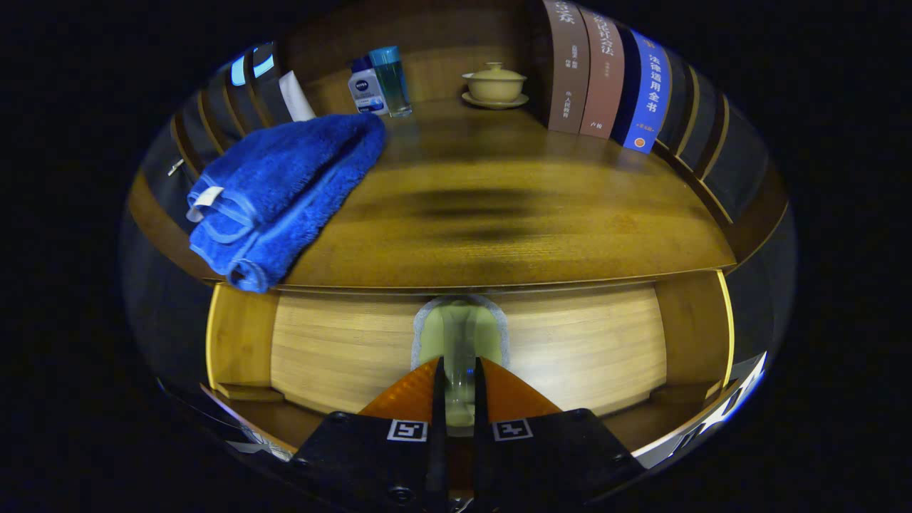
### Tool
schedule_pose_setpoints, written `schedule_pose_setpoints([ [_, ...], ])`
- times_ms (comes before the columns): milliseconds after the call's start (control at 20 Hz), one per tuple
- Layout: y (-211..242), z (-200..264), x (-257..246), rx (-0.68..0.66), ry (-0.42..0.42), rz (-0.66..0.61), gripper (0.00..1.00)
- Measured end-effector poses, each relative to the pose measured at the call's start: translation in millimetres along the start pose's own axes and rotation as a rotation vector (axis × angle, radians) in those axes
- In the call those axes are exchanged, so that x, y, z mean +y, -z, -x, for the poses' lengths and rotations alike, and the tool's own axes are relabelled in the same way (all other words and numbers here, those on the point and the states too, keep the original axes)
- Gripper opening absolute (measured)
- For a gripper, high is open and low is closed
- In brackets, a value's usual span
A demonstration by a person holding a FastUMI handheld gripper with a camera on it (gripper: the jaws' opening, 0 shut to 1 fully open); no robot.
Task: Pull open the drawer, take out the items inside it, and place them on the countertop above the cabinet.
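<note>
Setting: wooden cabinet in a dim booth; its top surface (499, 214) spreads beyond the claw, and the drawer front (584, 349) sits below its front edge.
Claw: the claw (456, 388) has its two fingers drawn nearly together on the clear drawer handle (459, 342), which stands upright in the narrow slot between them; both fingers appear to press on it, a sensible hold for pulling straight back.
Drawer: looks shut or barely started, its face close under the lip of the top; the pale arched recess (491, 331) behind the handle gives the fingers room to reach in.
Items to take out: inside the drawer, hidden behind its front; kind and number cannot be told.
Already on top: blue towel (285, 189) folded at the left, one end overhanging the front edge; white bottle (365, 92) and teal-capped bottle (392, 80) touching at the back; lidded cup on a saucer (494, 85) further right; upright books (605, 75) along the right side.
Landing room: middle of the top is bare, likely left free for the contents.
Hard to make out: a dark smear across the middle of the top, shadow or blur; the handle's lower end is lost between the fingers.
</note>
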State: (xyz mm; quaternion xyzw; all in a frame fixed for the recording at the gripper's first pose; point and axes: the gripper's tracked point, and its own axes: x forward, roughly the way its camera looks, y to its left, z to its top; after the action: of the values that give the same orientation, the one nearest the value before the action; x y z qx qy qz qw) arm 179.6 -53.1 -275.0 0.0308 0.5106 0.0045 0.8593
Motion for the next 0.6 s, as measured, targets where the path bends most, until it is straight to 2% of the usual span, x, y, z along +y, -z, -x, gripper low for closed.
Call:
schedule_pose_setpoints([
  [300,-11.5,53.1,7.1,-0.038,-0.043,0.0,0.18],
  [600,-36.6,78.8,10.2,-0.041,-0.055,-0.005,0.18],
])
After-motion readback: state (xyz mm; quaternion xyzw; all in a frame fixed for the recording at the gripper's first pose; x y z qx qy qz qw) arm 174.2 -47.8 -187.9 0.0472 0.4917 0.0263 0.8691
